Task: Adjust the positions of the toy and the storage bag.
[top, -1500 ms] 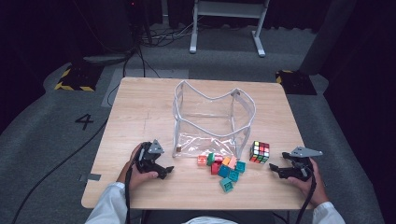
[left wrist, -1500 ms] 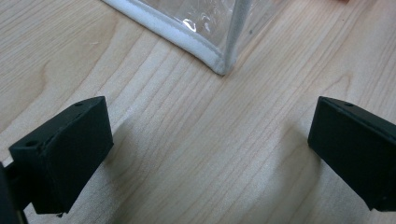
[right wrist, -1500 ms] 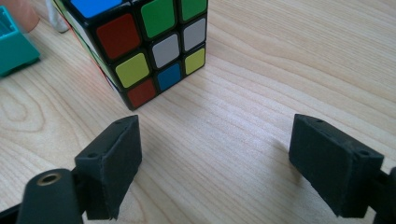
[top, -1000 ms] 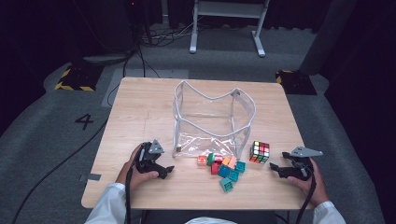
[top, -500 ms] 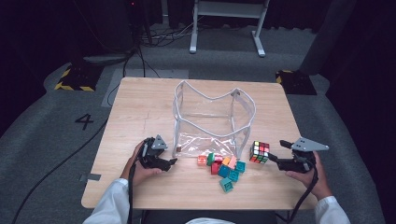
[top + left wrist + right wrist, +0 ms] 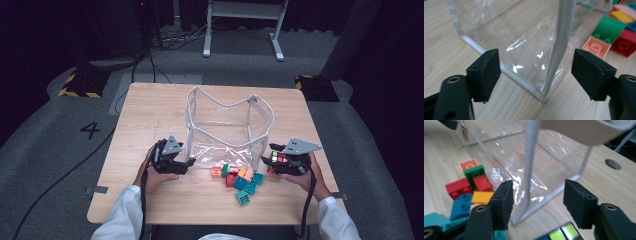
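Dark floor with trailing cables surrounds the wooden table (image 6: 150,115), where a clear plastic bag (image 6: 227,125) stands upright with its mouth open, near the centre. Toy bricks (image 6: 239,179) lie piled at the bag's 6 o'clock side, a handy spot for loading them in. At 7 o'clock of the bag, the left hand-held gripper (image 6: 186,163) has its jaws spread wide and empty, framing the bag's near corner seam (image 6: 557,50), apparently lined up to pinch it and steady the bag. At 4 o'clock, the right hand-held gripper (image 6: 267,161) is likewise released, its jaws straddling the bag's other near corner edge (image 6: 530,162). A colour-tiled puzzle cube (image 6: 278,158) sits beside that gripper, touching or nearly so.
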A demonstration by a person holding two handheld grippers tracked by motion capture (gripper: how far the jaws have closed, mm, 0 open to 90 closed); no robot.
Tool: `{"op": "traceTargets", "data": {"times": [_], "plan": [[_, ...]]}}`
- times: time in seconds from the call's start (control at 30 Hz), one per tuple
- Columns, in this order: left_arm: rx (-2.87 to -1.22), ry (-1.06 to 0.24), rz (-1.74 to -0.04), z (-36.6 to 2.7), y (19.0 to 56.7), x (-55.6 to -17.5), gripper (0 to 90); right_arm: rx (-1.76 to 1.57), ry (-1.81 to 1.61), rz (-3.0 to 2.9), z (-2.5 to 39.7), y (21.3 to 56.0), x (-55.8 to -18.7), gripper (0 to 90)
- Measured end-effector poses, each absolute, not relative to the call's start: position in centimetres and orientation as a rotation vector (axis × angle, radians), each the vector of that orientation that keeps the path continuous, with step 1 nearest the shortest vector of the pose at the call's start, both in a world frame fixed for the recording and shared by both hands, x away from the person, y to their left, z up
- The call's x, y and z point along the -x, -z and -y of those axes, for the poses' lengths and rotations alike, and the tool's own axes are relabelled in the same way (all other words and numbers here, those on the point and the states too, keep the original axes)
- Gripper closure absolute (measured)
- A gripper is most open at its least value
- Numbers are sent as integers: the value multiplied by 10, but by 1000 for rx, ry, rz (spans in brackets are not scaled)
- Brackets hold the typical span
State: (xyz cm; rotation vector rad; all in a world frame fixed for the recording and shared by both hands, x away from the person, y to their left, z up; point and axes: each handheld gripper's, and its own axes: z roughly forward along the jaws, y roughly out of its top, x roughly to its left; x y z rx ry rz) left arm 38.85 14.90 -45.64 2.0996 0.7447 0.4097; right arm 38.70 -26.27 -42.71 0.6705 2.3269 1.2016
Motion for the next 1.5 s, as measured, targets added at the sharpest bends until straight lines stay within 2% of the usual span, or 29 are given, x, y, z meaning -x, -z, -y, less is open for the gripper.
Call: {"op": "traceTargets", "data": {"times": [0.07,0.1,0.13,0.17,0.2,0.27,0.3,0.33,0.57,1.27,1.37,1.47,1.5], "plan": [[-2105,-389,-725,-148,453,-390,408,-662,-1230,-2335,257,427,-390,483],[-2121,-399,-694,-145,450,-391,589,-642,-1255,-2369,252,427,-392,625],[-2120,-402,-665,-144,449,-390,654,-623,-1265,-2376,249,428,-393,658],[-2120,-402,-665,-144,449,-390,708,-623,-1265,-2376,249,428,-393,658],[-2117,-408,-649,-143,448,-390,708,-625,-1226,-2370,247,428,-393,680],[-2129,-438,-648,-141,448,-391,770,-621,-1204,-2369,243,430,-393,775],[-2123,-402,-641,-141,449,-393,789,-612,-1204,-2368,243,431,-392,793],[-2122,-404,-640,-141,449,-393,815,-606,-1211,-2360,244,432,-391,849],[-2095,-352,-637,-134,452,-398,863,-604,-1214,-2355,251,433,-386,876],[-2119,-302,-564,-123,451,-376,862,-589,-1268,-2375,274,433,-362,876],[-2130,-322,-549,-122,450,-371,857,-593,-1276,-2373,275,434,-357,867],[-2127,-332,-548,-124,450,-368,836,-591,-1277,-2374,276,434,-353,813],[-2127,-334,-551,-125,451,-367,815,-599,-1281,-2375,277,434,-353,756]]}}
